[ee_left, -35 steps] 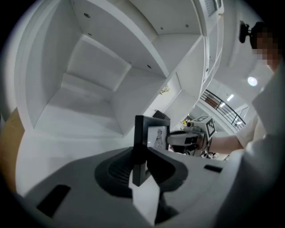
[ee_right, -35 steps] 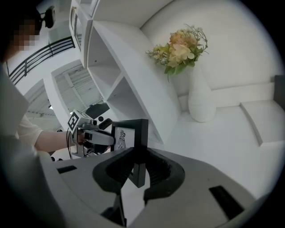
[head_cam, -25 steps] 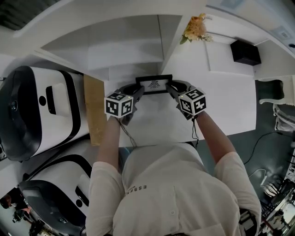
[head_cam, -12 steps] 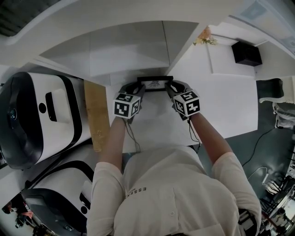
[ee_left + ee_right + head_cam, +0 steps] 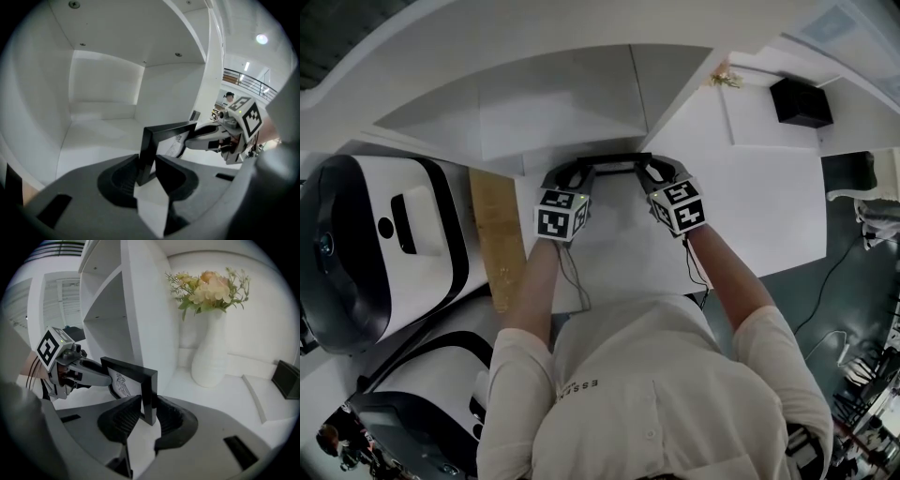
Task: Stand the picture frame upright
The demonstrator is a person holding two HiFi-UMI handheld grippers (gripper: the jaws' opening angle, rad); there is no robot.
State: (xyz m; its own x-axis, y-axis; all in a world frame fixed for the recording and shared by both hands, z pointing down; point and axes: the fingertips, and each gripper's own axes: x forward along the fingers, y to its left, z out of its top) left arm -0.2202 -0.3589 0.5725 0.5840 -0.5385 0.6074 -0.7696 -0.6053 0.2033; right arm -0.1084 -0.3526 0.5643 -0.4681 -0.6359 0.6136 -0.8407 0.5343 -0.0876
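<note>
Head view: the person holds both tools forward over the white table [image 5: 750,202]. The left gripper [image 5: 586,172] and the right gripper [image 5: 643,169] point toward each other, and the picture frame [image 5: 614,158] spans between their tips. From above it shows only as a thin black bar, so it stands on edge. I cannot tell from here whether its bottom edge touches the table. Just beyond the tips is an open white shelf compartment [image 5: 553,103]. A wooden board [image 5: 497,234] lies outward from the left gripper. A black box [image 5: 802,101] sits well apart, outward and ahead of the right gripper.

Left gripper view: the jaws are narrow and closed on one vertical side of the frame, and the dark pads press it from both sides. The frame rises upright from the jaws. Its top bar runs away to the right, where the other gripper holds the far side. The empty compartment is straight ahead.

Right gripper view: these jaws are also narrow, with the pads pressed on the other vertical side of the frame. The frame is upright, and its picture side shows a small line drawing to the left of the jaws. Ahead and to the right of the tips stands a white vase [image 5: 211,352] with pale flowers [image 5: 211,287], well apart from the frame.
</note>
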